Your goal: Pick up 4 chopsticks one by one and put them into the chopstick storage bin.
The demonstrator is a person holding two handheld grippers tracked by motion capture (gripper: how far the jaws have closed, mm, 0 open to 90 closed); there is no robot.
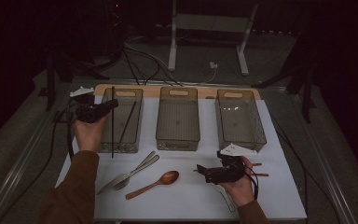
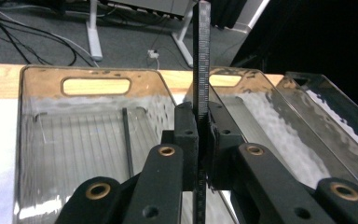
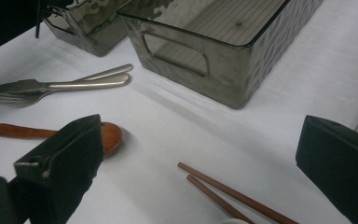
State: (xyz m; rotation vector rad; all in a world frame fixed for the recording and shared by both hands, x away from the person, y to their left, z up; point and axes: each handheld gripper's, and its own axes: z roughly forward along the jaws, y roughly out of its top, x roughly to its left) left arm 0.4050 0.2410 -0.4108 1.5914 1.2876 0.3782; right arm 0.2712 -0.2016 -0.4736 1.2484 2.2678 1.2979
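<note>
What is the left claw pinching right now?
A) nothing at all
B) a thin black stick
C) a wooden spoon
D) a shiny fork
B. The left claw is shut on a thin black stick that stands upright between its jaws, over the left bin. The wooden spoon and the fork lie on the white table.

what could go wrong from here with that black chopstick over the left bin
1. The left gripper pinches the black chopstick along a short stretch, with long ends either side; it could pivot or slip in the jaws.
2. In the high view its lower end hangs near the front wall of the left bin, so it might catch the rim or drop outside, not beside the black chopstick already inside.
</note>
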